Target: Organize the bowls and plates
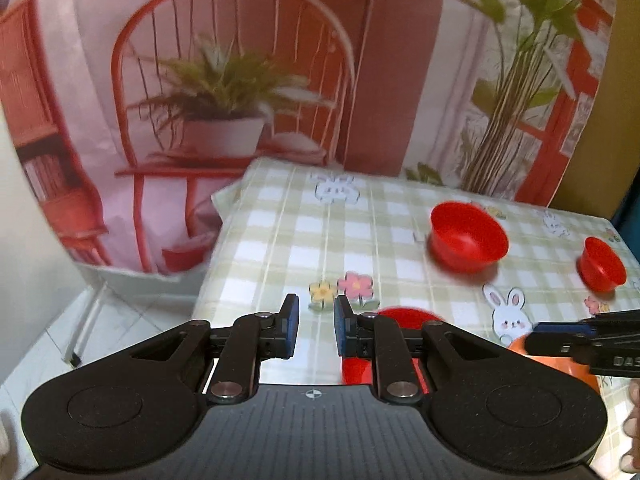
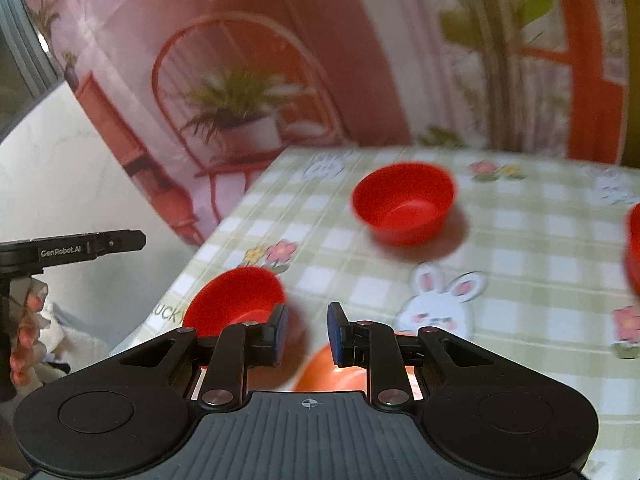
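Left gripper and right gripper, narrowly parted, empty; nearest red bowl at ten o'clock, awaiting wider jaws.

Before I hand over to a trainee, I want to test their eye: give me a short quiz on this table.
1. True or false: the left gripper holds something.
2. The bowl just below the right gripper is: A blue, B orange, C green.
3. Fill in: the cloth shows rabbits and ____.
Key: 1 false; 2 B; 3 flowers.
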